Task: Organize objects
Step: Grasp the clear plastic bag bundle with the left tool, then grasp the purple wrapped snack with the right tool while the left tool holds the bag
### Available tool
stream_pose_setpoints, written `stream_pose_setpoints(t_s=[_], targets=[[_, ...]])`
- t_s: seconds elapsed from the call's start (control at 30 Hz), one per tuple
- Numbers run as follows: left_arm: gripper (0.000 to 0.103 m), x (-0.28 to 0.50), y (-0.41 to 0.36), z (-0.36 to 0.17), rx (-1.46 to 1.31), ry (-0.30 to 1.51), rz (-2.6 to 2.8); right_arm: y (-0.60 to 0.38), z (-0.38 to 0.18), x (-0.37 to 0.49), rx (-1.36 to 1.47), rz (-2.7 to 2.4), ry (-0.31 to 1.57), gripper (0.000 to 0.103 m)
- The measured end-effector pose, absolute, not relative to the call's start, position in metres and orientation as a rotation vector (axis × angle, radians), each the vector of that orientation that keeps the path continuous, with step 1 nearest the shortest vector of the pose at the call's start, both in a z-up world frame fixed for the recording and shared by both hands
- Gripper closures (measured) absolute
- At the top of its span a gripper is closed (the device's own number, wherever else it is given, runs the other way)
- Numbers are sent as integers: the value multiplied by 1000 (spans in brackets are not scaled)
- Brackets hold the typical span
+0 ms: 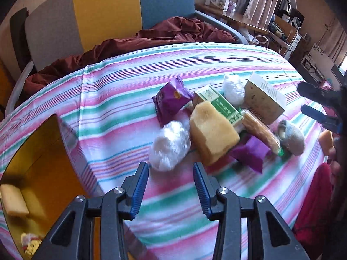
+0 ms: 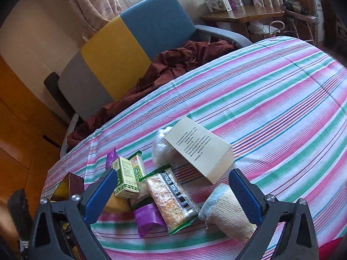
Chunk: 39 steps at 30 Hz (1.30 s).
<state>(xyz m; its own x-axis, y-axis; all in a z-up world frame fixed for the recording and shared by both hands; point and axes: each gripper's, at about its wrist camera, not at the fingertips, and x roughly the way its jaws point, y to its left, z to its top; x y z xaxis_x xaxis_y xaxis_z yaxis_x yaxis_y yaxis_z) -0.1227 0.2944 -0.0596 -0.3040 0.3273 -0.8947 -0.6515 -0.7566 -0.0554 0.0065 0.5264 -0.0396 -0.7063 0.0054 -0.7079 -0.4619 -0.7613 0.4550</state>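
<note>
- Fingers of left gripper parted with nothing between them, hovering just near of the pile; fingers of right gripper spread wide and empty, framing the pile's near edge.
- Pile sitting on the striped bedspread, right of an open yellow box at the bed's left edge, with a pale bar already inside.
- Counted in the pile: two white plastic-wrapped bundles, two purple snack packets, one yellow sponge block, one green carton, one clear-wrapped cracker pack, one cream carton, one rolled bandage.
- Likely handling: everything light. Sponge block soft and springy, best pinched across its narrow sides. Bundles squashy with slick wrap, so taken deep at the middle. Purple packets crinkly and slippery, safest by a sealed end. Crackers brittle, so gripped gently across the width. Cartons stiff but crushable, held on opposite flat faces. Bandage soft and round, liable to roll, clamped across the middle.
- Nearest to left fingers: near white bundle and sponge block, touching each other.
</note>
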Motion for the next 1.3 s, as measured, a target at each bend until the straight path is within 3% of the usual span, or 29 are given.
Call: stream_pose_setpoints(t_s=[0.3,0.37,0.47,0.77,0.93,1.2,1.3], targets=[[59,-151,336,-90,-1342,542,2054,529,-40,7,-1030,2527,962,0],[66,-155,338,-100,-1392,506,2035,529,-40,6,-1035,2528,965,0],[67,-145,337,-99,-1376,491,2047,528,-38,6,-1023,2530,944,0],[67,-65,315,-90,-1274,463,2045,527,-39,5,-1039,2521,916,0],[67,-4,310,-99,-1146,532,2026,527,-40,7,-1040,2532,952,0],[67,16,293,-103,-1037,460,2050,489,-44,-10,-1244,2783,1151,20],[67,12,289,-104,-1041,423,2039,471,-48,-17,-1365,2796,1050,32]])
